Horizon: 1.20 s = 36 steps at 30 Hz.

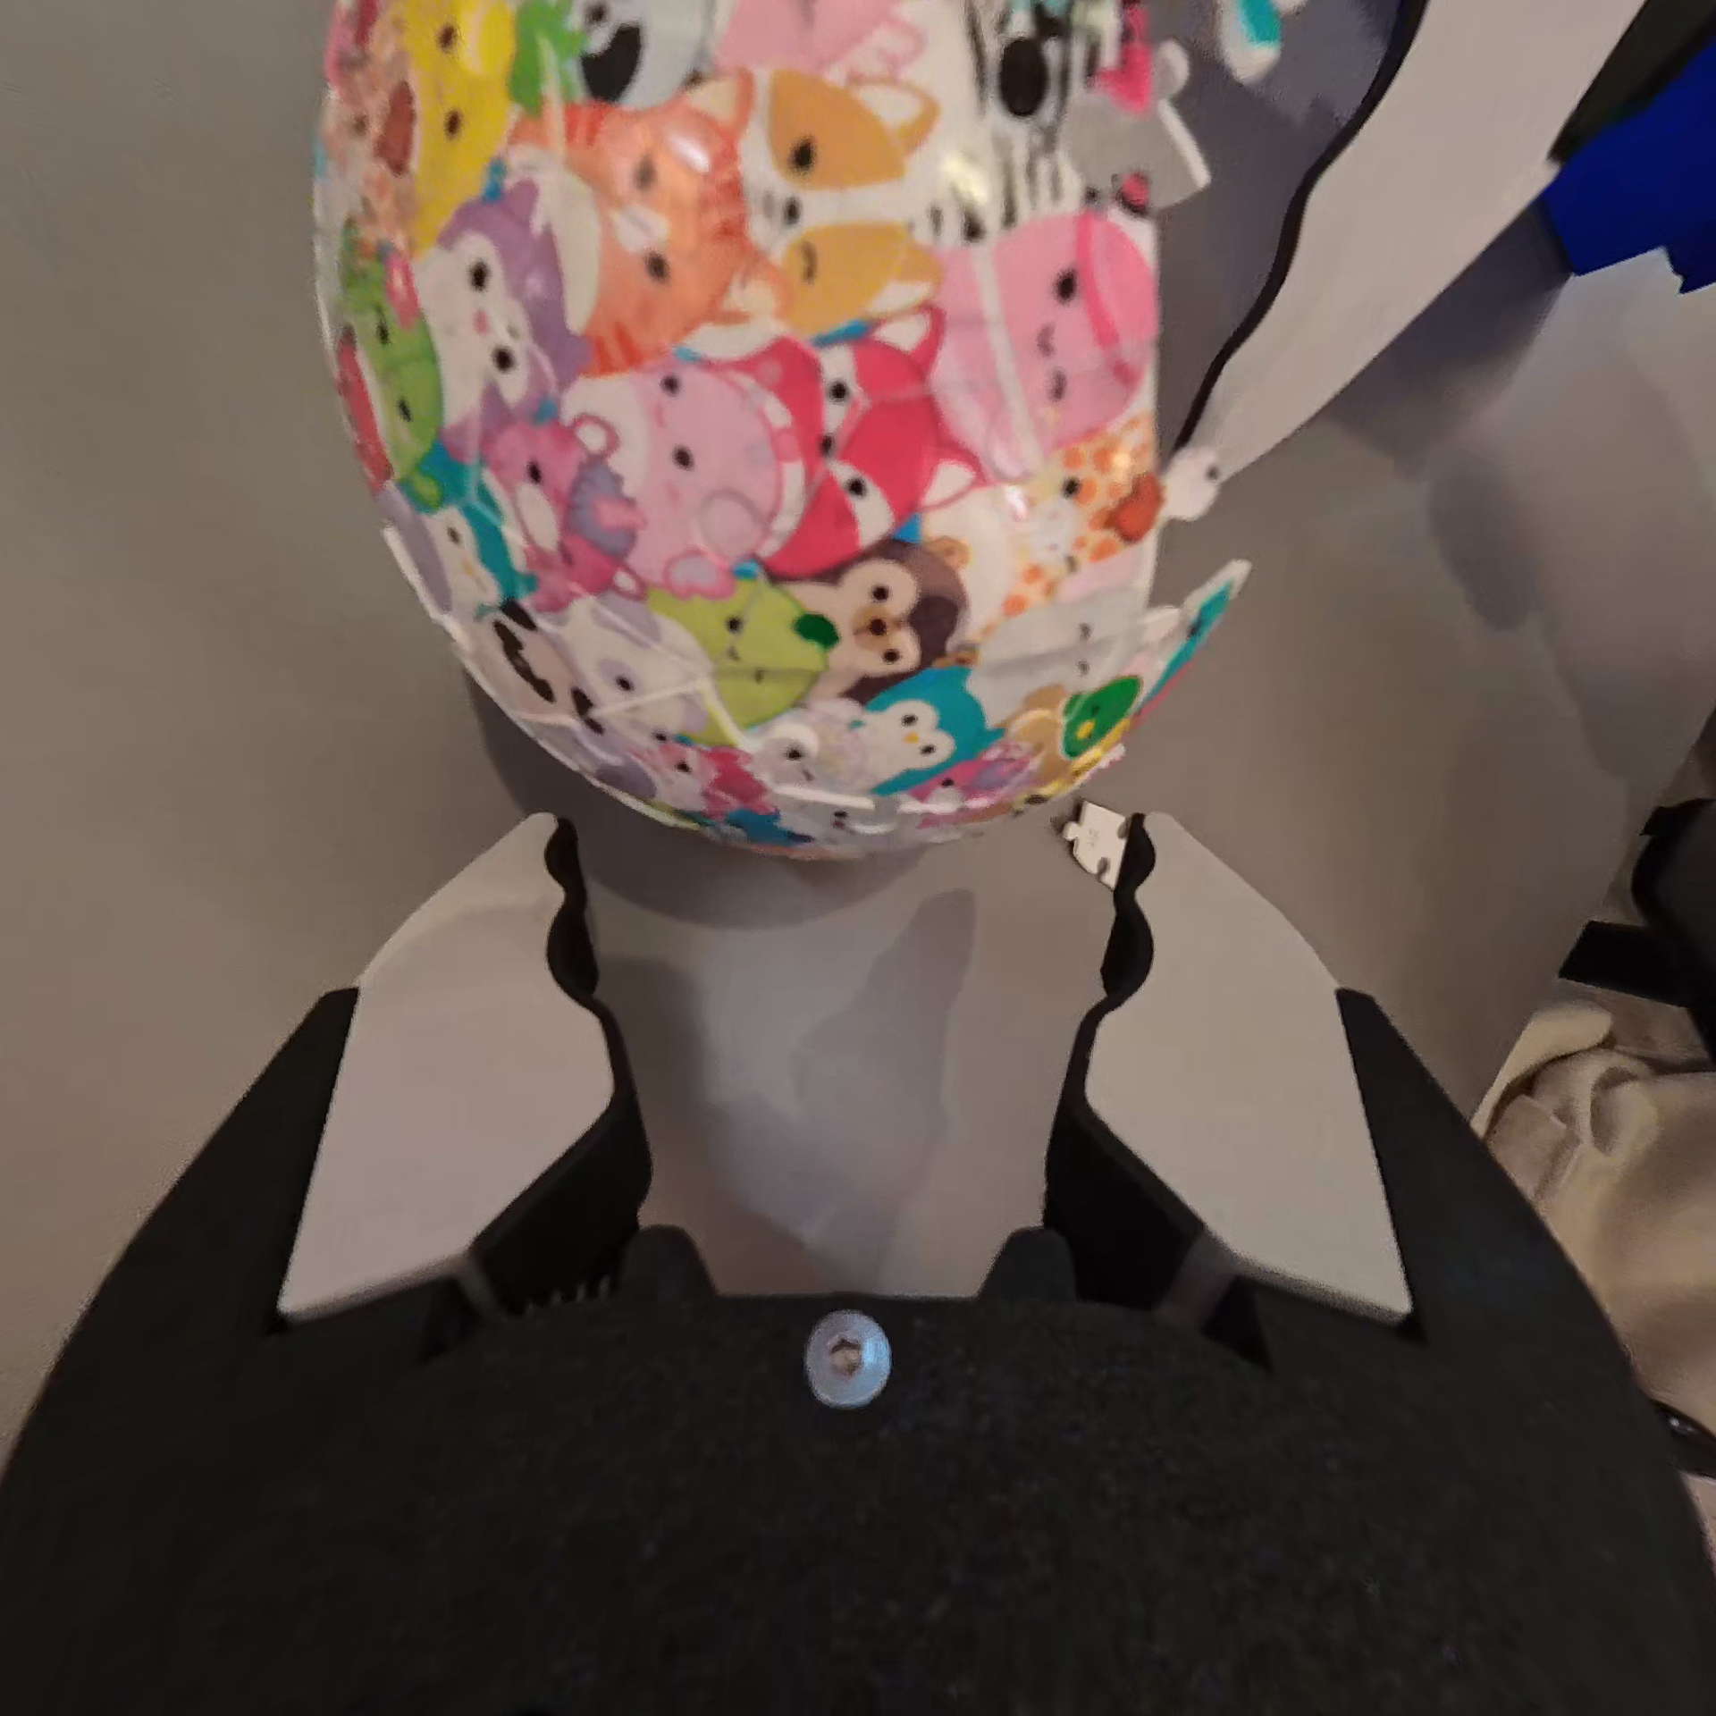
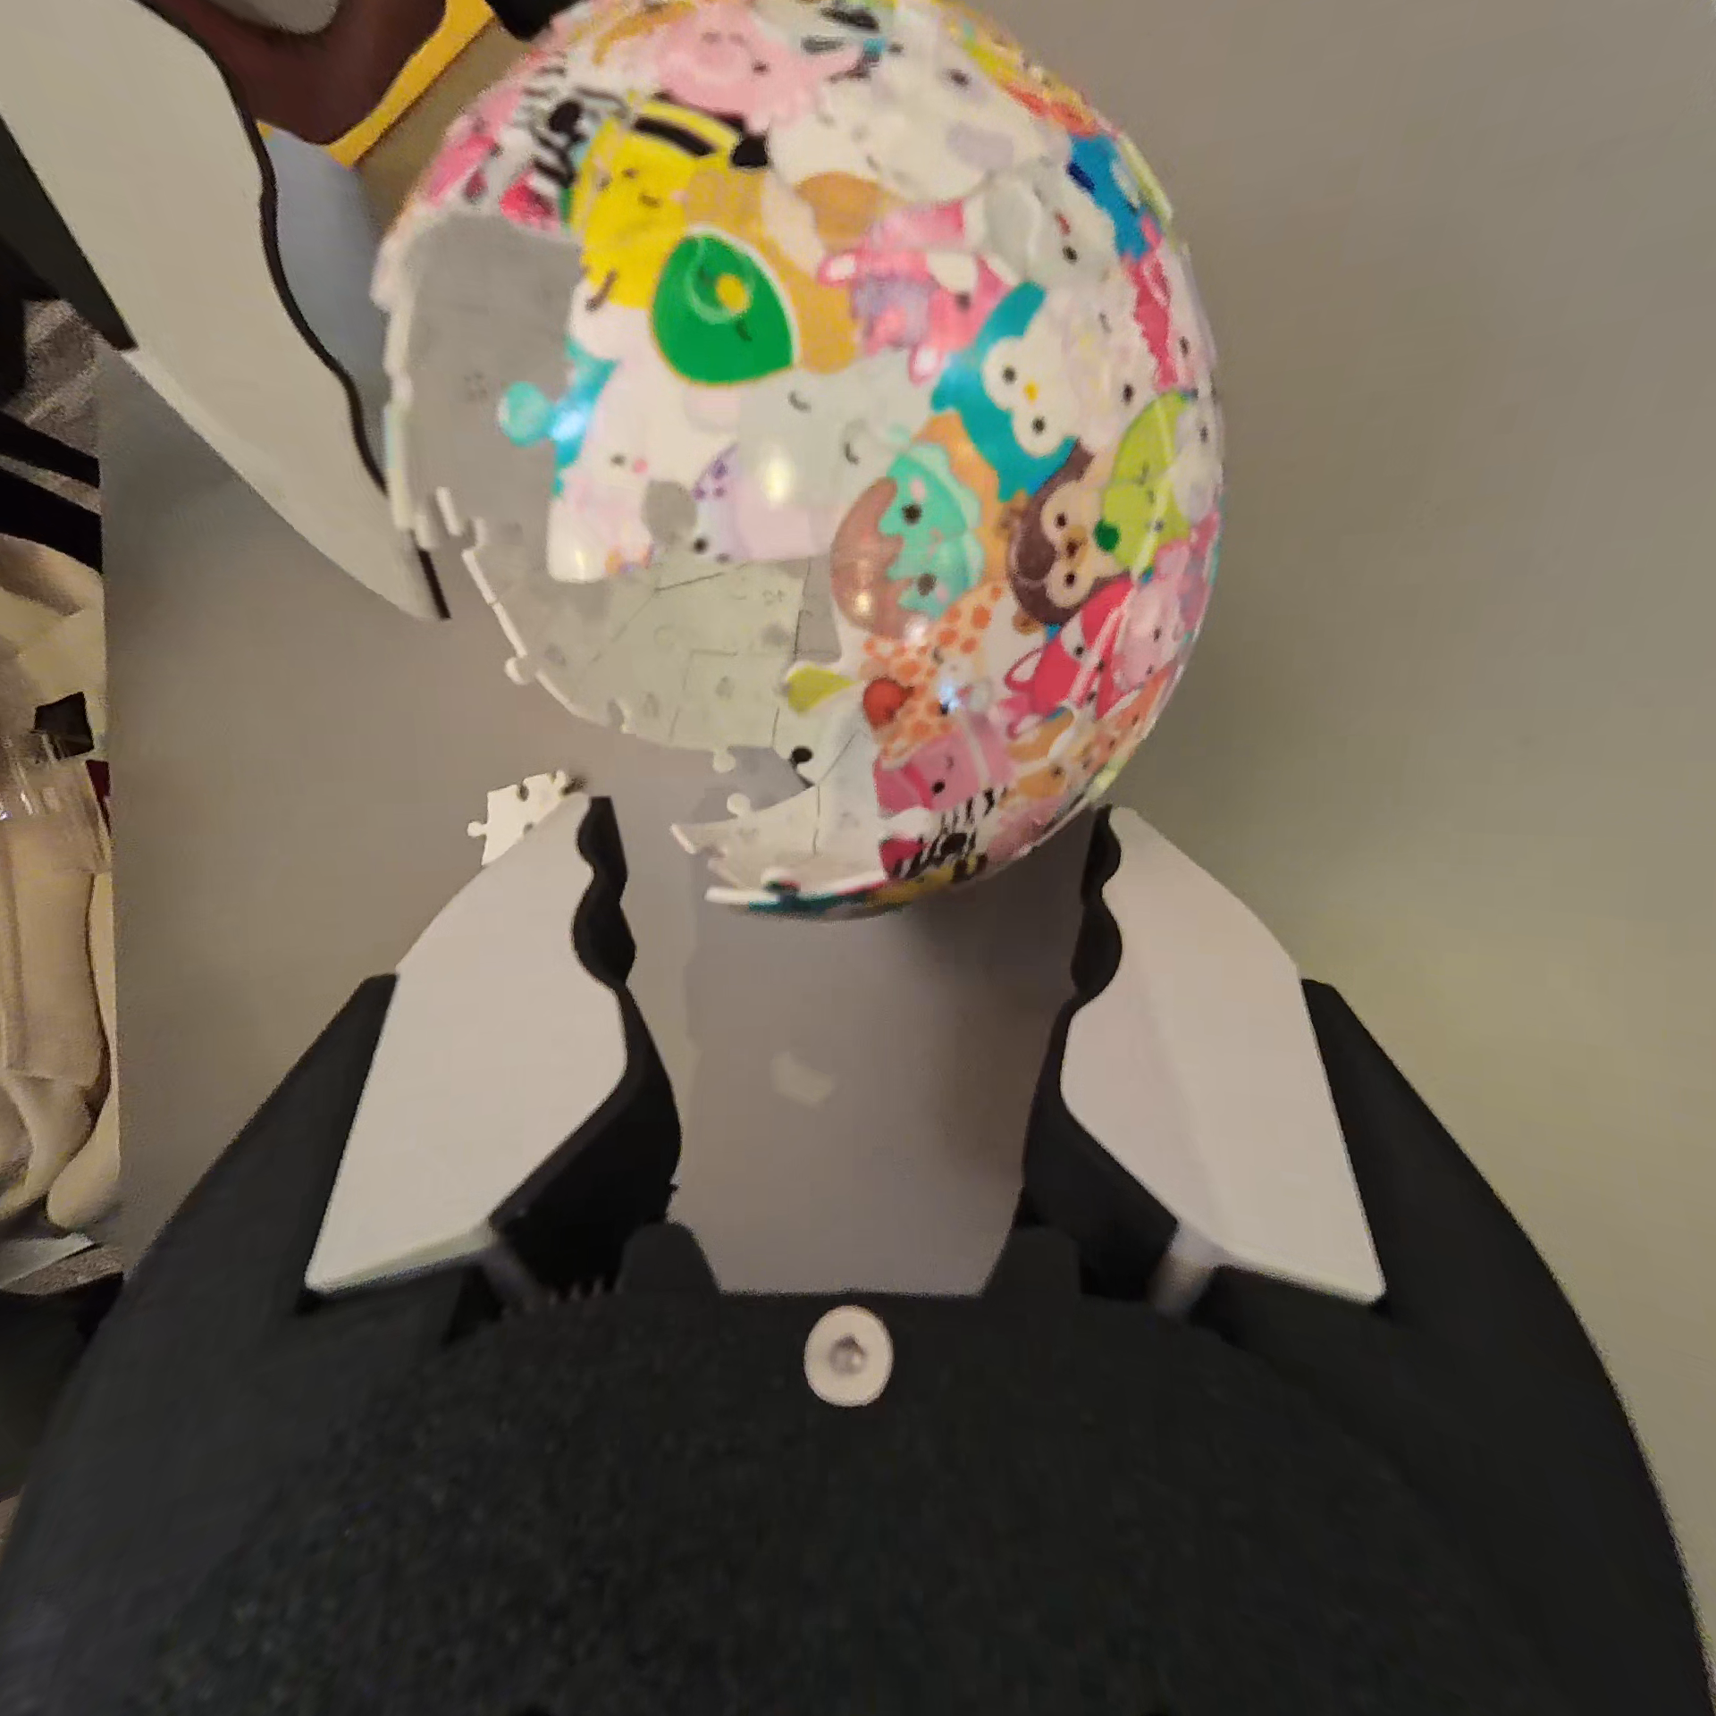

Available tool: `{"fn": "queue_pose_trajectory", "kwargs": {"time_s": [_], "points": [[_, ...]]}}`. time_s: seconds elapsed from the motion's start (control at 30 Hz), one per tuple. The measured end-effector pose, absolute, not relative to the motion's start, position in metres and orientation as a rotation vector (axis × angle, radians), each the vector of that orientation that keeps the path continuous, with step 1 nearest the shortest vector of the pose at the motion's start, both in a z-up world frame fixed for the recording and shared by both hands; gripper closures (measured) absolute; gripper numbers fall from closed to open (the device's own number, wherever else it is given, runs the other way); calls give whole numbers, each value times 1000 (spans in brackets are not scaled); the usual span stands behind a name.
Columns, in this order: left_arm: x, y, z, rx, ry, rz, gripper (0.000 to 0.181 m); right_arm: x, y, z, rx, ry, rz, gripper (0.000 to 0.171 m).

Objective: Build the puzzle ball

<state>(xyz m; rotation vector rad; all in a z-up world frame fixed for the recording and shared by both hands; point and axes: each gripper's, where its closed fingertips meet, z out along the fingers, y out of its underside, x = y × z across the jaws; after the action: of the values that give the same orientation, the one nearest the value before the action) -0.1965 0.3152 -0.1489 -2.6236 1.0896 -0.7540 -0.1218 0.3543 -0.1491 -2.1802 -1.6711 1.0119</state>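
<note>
The puzzle ball [image 1: 743, 418], covered in colourful cartoon animals, rests on a grey table [image 1: 186, 650]. My left gripper [image 1: 851, 831] is open and empty, its fingertips just short of the ball's near underside. A finger [image 1: 1393, 279] of the right gripper reaches the ball's right side. In the right wrist view the ball [image 2: 929, 418] shows a jagged gap [image 2: 483, 371] on its left with grey piece backs inside. My right gripper [image 2: 852, 812] is open, its tips beside the ball's base. A loose white piece [image 2: 515, 817] lies behind its left fingertip; it also shows in the left wrist view [image 1: 1100, 840].
The left gripper's finger [image 2: 232, 325] stands by the ball's open side. Beige cloth [image 1: 1597, 1161] and dark items lie past the table's right edge, and cloth [image 2: 46, 929] shows at the left of the right wrist view. A blue object [image 1: 1625, 223] is at the upper right. About 10 cm separates my left fingertips from the loose white piece [image 2: 515, 817].
</note>
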Motion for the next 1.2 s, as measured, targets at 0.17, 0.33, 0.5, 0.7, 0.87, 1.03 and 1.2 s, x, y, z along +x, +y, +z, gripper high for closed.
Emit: {"fn": "queue_pose_trajectory", "kwargs": {"time_s": [0.17,0.33,0.5,0.7,0.87,1.03,1.2], "points": [[-189,314,-151,-2648,1050,-850,81,-133,362,-155,-2176,-1619,971,81],[-188,318,-152,-2637,1012,-820,87,-138,370,-157,-2154,-1550,883,88],[-188,322,-152,-2582,991,-761,88,-137,379,-161,-2128,-1492,735,97],[-192,330,-145,-2446,1011,-568,90,-141,385,-163,-2025,-1421,548,101],[-198,332,-143,-2338,1065,-402,90,-148,389,-153,-1905,-1328,449,95],[-201,344,-138,-2220,1101,-244,91,-152,400,-140,-1771,-1206,386,95],[-202,349,-141,-2143,1140,-145,90,-151,406,-149,-1700,-1182,294,95]]}}
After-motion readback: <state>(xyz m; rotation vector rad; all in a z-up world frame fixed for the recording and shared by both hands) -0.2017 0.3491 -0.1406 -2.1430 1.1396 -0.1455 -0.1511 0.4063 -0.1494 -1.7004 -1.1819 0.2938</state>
